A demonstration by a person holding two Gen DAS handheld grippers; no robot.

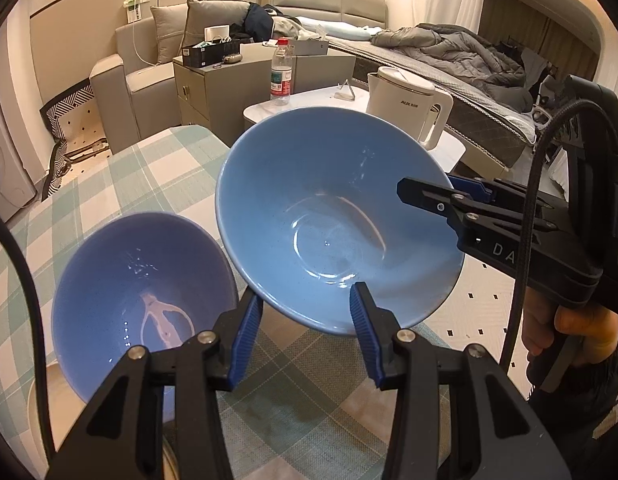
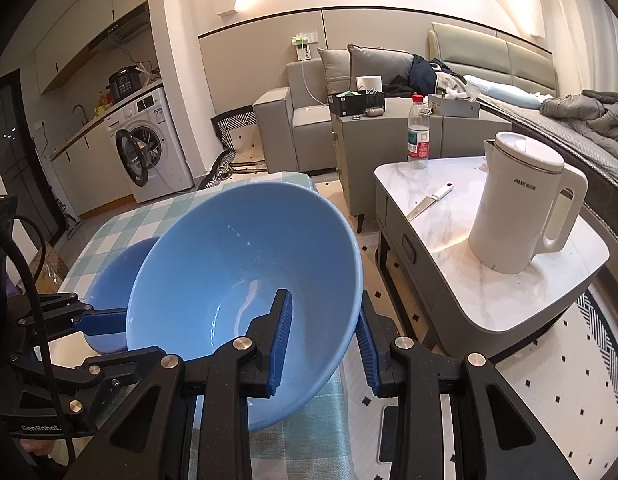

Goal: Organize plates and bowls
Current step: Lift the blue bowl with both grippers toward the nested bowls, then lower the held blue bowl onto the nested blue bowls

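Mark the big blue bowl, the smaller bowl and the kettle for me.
big blue bowl (image 2: pixel 237 300): right wrist view, inner wall.
smaller bowl (image 1: pixel 121 280): left wrist view, inside wall.
kettle (image 2: pixel 513 216): right wrist view, side of its body.

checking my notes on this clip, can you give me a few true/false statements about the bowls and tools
1. The right tool grips the rim of the large blue bowl. True.
2. The large blue bowl sits flat on the checked tablecloth. False: it is tilted and lifted.
3. The left tool is clamped on the smaller blue bowl. False: it is open, holding nothing.
4. A white kettle stands on the marble side table. True.
5. A knife lies in the large bowl. False: it lies on the side table.
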